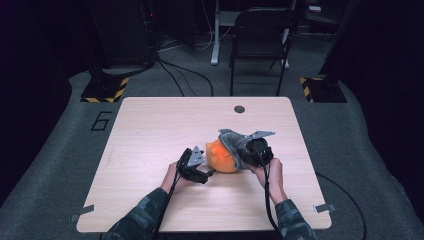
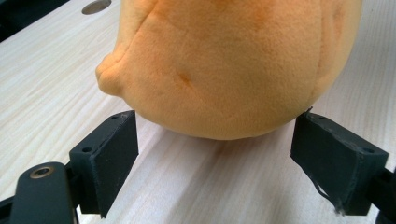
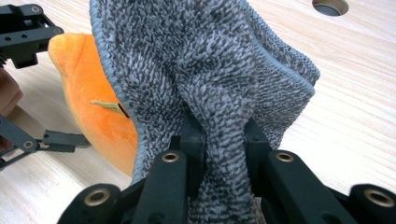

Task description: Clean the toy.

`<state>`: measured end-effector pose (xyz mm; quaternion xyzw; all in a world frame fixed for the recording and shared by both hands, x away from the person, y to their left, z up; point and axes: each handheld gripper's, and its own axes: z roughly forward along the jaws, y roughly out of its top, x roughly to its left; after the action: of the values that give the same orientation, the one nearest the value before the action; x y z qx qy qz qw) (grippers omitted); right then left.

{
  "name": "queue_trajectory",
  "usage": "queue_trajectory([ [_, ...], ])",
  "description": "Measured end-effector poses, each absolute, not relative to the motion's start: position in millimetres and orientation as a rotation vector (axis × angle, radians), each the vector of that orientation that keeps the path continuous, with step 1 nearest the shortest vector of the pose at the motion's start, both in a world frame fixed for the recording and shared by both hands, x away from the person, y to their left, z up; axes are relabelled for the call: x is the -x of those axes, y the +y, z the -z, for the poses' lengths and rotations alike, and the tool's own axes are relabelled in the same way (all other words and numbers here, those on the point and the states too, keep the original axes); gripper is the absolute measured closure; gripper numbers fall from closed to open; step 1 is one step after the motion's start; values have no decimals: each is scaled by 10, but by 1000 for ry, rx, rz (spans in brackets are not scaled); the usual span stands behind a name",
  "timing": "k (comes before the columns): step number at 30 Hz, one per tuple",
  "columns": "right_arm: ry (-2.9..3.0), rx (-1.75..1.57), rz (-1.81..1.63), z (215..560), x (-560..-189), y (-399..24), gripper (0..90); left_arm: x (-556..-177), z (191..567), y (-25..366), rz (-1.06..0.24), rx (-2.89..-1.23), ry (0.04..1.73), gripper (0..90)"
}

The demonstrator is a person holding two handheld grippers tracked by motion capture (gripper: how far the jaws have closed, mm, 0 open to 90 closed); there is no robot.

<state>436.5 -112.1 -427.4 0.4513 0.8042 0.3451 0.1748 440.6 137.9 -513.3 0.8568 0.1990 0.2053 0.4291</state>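
Two grippers: both at mid-table.
Left gripper (image 2: 215, 154): jaws spread wide, nothing held, orange plush toy (image 2: 224, 65) just ahead.
Toy: soft, light, squashy; best pinched at a bulge.
Right gripper (image 3: 219, 135): clamped on grey cloth (image 3: 210, 60) draped over toy.

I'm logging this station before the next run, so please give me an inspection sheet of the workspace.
Surface: light wooden table, round cable hole near its far edge.
Job's things: orange plush toy on the table; grey towel draped against its right side.
Clutter: nothing seen.
Grippers: left gripper open, fingers on either side of the plush without pressing it; right gripper shut on a bunched fold of the towel.
Cables: one black cable trails from each gripper toward the person; more lie on the floor beyond the table.
Surroundings: grey carpet, black chair, hazard-striped stand bases.
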Motion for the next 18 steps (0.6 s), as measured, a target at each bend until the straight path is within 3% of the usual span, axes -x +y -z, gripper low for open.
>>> queue_trajectory([
  [10, 2282, -1276, -977, 4276, -4371, -1124, 760, -4392, 5153, 1305, -565, -2129, 439, 224],
  [18, 2277, -1299, -975, 4285, -4359, -1132, 760, -4383, 5162, 1292, -572, -2115, 407, 484],
])
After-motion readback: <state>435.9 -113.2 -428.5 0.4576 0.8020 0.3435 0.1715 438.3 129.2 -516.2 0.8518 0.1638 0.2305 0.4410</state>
